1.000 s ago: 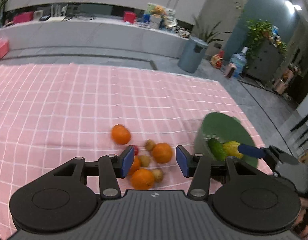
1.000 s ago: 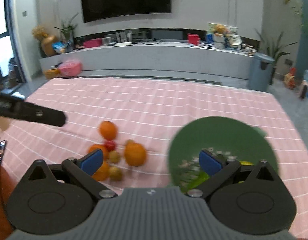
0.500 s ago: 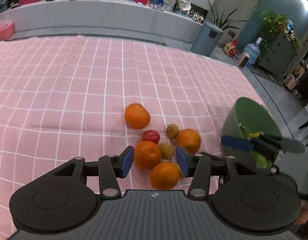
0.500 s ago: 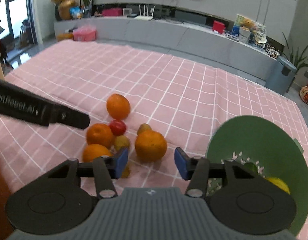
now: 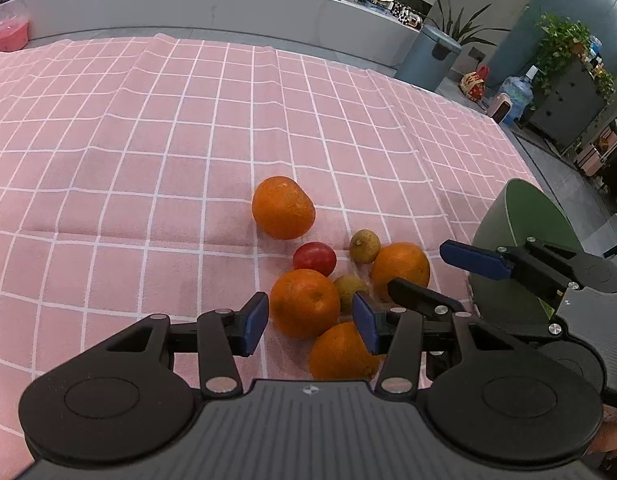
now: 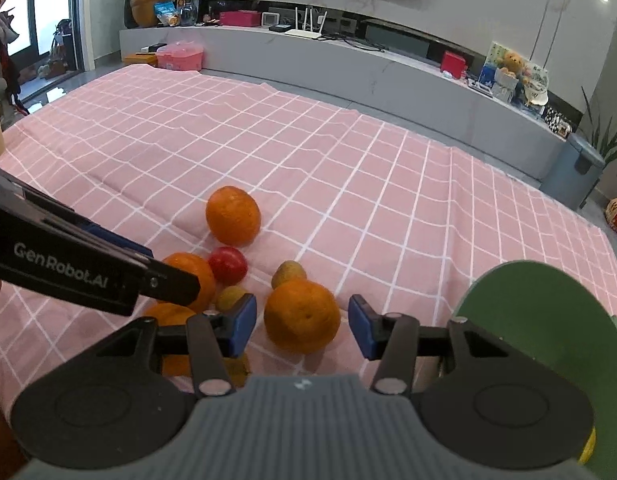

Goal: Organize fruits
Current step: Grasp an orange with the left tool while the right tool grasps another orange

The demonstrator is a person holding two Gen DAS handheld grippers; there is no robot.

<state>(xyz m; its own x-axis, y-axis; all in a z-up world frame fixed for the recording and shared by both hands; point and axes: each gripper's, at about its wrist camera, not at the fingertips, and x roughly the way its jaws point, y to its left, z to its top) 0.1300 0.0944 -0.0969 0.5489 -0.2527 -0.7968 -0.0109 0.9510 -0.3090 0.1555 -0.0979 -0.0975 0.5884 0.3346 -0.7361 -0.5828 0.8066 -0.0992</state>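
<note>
On the pink checked worktop (image 5: 148, 160), oranges (image 5: 283, 207), a red fruit (image 5: 314, 259) and small brownish fruits (image 5: 364, 246) lie clustered beside a green bowl (image 6: 548, 304). The left gripper (image 5: 310, 322) hovers with fingers spread on either side of one orange (image 5: 305, 303). The right gripper (image 6: 302, 330), fingers likewise released, brackets another orange (image 6: 302, 316), gripping nothing.

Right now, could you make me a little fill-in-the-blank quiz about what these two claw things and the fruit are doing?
The right gripper is open around an ____ fruit.
The single small red fruit lies on a ____ checked cloth.
The bowl at the right is ____ in colour.
The left gripper is ____, gripping nothing.

Missing words: orange; pink; green; open
</note>
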